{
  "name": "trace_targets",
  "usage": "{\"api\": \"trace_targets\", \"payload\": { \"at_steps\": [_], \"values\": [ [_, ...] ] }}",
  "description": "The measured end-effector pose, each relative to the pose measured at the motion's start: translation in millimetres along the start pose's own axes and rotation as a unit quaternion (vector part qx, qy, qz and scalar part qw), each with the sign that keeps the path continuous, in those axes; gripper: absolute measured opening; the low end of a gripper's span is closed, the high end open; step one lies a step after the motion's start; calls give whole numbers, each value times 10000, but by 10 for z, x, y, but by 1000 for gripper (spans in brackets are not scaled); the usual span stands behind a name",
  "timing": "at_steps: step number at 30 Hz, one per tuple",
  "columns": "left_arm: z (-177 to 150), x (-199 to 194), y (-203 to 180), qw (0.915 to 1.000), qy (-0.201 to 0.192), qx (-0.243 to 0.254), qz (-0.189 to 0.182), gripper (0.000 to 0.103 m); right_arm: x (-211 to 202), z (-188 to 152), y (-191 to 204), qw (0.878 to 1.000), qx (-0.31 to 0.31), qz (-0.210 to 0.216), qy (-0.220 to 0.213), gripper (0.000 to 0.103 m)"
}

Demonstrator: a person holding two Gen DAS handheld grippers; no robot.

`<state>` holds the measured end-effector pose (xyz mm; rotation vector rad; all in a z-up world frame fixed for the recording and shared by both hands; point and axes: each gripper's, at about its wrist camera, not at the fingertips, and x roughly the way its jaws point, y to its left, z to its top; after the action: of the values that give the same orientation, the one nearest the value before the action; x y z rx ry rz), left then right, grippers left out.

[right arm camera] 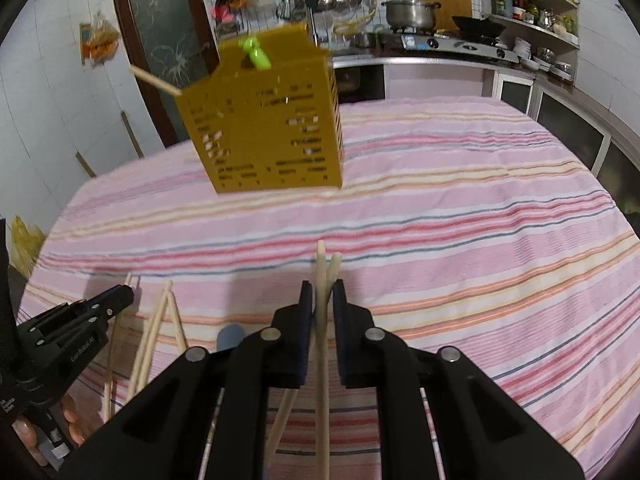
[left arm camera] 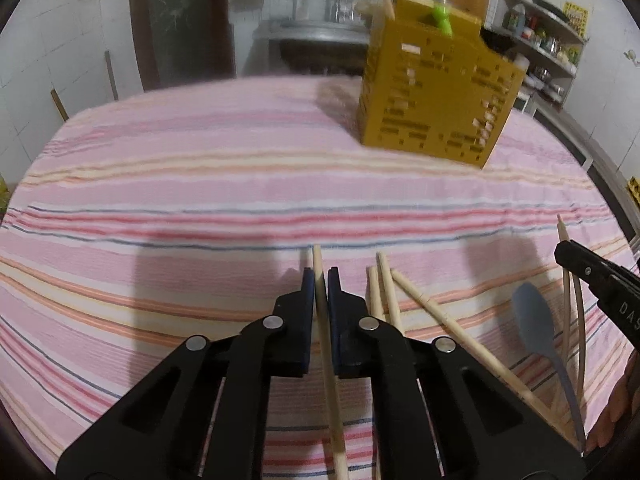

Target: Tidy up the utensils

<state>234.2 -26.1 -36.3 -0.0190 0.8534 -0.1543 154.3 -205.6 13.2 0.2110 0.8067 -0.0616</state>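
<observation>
Pink striped cloth (left arm camera: 240, 184) covers the table in the left wrist view, with white tiled walls and a kitchen shelf behind. A mustard-yellow utensil caddy (left arm camera: 436, 96) stands on the far right part of the cloth, a wooden stick and a green utensil (left arm camera: 442, 20) poking out of its top. Close to the camera, the left gripper (left arm camera: 321, 276) has its jaws pressed together on a single wooden chopstick (left arm camera: 326, 344), which runs up between the blue pads and sticks out past the tips. Just to its right three loose chopsticks (left arm camera: 404, 300) lie fanned on the cloth, their near ends running under the gripper body. Further right lies a grey-blue spoon (left arm camera: 540, 328), and at the frame edge the right gripper (left arm camera: 568, 254) shows only as a black tip (its grip is not readable from here).

Kitchen clutter fills the back of the right wrist view: a pot on a gas stove, hanging ladles, shelves. The utensil caddy (right arm camera: 260, 120) sits far left on the cloth (right arm camera: 460, 208). The right gripper (right arm camera: 323, 292) pinches a pair of chopsticks (right arm camera: 325, 276), which cross between the pads. At lower left the left gripper (right arm camera: 120, 294) appears side-on, with the loose chopsticks (right arm camera: 156, 332) beside it and a hand (right arm camera: 32, 432) behind it.
</observation>
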Motion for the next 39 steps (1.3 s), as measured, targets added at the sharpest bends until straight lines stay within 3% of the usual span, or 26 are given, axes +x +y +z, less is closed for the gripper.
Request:
{"api": "trace_targets", "payload": {
  "at_steps": [13, 23, 25, 29, 35, 39],
  "values": [
    [83, -716, 46, 9929, -1188, -7, 101, 5, -374, 99, -130, 9966, 228, 164, -778, 9],
    [87, -972, 90, 9889, -1488, -57, 13, 5, -770, 153, -93, 9907, 132, 229, -1337, 5],
    [86, -967, 95, 9886, -1505, -71, 3, 5, -749, 155, -92, 9915, 35, 130, -1293, 5],
    [77, -905, 130, 9906, -1365, -75, -5, 5, -488, 104, -168, 9971, 5, 52, -758, 5],
    [69, -557, 270, 9976, -650, -212, -75, 5, -45, -89, -281, 9997, 2, -232, 9, 6],
    [3, -330, 344, 9989, -347, -307, -3, 12, 25, -172, -328, 9994, -18, -299, 174, 6]
  ]
}}
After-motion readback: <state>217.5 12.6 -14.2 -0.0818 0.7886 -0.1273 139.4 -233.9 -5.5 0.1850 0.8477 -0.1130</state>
